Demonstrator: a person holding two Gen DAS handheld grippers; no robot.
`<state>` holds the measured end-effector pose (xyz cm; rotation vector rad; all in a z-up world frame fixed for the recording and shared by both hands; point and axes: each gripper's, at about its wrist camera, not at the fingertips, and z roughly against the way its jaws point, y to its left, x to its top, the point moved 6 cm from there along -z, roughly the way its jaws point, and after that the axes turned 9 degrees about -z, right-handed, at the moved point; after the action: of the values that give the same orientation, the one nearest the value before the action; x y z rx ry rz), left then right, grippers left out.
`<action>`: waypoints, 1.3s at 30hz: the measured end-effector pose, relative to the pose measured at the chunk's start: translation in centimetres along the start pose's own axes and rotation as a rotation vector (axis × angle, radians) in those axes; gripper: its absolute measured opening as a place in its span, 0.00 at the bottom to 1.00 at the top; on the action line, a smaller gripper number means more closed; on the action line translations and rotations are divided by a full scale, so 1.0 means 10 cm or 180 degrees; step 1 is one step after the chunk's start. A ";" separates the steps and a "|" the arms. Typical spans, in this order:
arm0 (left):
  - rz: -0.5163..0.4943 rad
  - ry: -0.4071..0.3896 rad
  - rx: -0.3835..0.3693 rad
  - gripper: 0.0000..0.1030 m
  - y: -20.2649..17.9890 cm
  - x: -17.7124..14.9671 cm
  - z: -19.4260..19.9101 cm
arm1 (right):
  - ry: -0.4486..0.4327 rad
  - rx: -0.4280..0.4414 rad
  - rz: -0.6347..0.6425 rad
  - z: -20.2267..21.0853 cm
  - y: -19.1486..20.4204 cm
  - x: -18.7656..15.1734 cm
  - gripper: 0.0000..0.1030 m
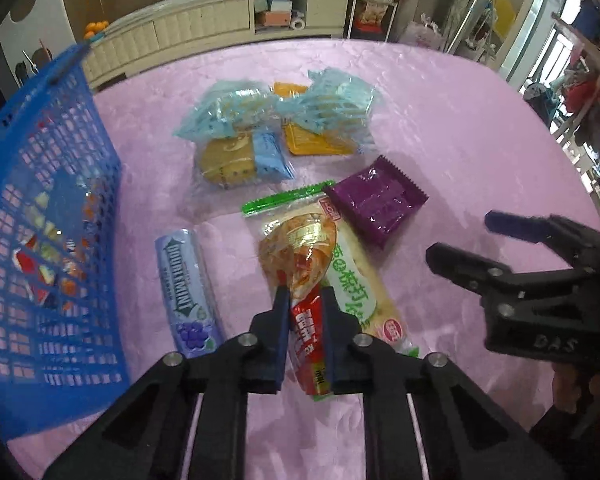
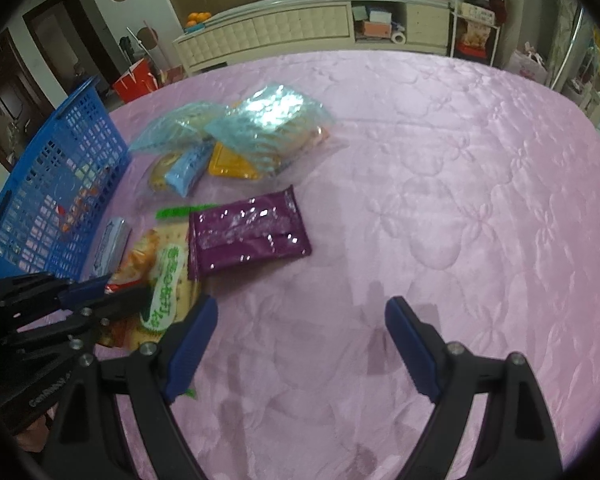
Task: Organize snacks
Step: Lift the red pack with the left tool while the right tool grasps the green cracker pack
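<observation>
Here the left gripper (image 1: 304, 300) fingers pinch a half-hidden red snack pack (image 1: 306, 344); right gripper (image 2: 300, 312) fingers gape.

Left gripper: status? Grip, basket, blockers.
Left gripper shut on red-and-orange snack packet. Right gripper open, empty. Blue basket at left. Doublemint pack lies between packet and basket.

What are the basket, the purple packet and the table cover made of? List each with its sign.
Basket: rigid blue plastic, moulded grid of holes.
Purple packet: glossy foil-like film, probably plastic; bright glints, crimped ends.
Table cover: pink quilted fabric, satin-like sheen, stitched flower pattern.
</observation>
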<state>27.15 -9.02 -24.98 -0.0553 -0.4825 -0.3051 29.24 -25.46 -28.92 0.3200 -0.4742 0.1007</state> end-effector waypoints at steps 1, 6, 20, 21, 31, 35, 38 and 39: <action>0.0003 -0.0043 0.0008 0.12 0.01 -0.01 0.05 | 0.0047 0.0025 -0.0026 0.00 0.00 -0.02 0.86; -0.0016 -0.0340 0.0131 0.12 0.10 0.04 0.39 | 0.0187 0.0246 -0.0052 0.03 0.16 -0.06 0.86; -0.0040 -0.0985 0.0435 0.12 0.47 0.12 1.24 | 0.0439 0.0154 0.0042 -0.18 0.79 -0.19 0.86; -0.0010 -0.1001 0.0442 0.12 0.52 0.11 1.24 | 0.0471 0.0106 0.0073 -0.22 0.84 -0.20 0.86; 0.0156 -0.1179 0.0434 0.12 0.86 -0.19 1.53 | 0.0333 -0.0457 0.0577 -0.30 1.20 -0.38 0.57; 0.0186 -0.1257 0.0387 0.12 0.90 -0.28 1.65 | 0.0139 -0.0449 0.0596 -0.04 1.31 -0.38 0.57; 0.0184 -0.1335 0.0392 0.12 0.94 -0.32 1.76 | -0.0025 -0.0401 0.0639 0.24 1.44 -0.36 0.57; 0.0180 -0.1367 0.0412 0.12 0.96 -0.33 1.81 | -0.0075 -0.0393 0.0669 0.33 1.49 -0.35 0.57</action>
<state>19.16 3.24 -10.35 -0.0078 -0.9241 -0.2049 22.24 -12.52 -23.64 0.1497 -0.5342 0.2711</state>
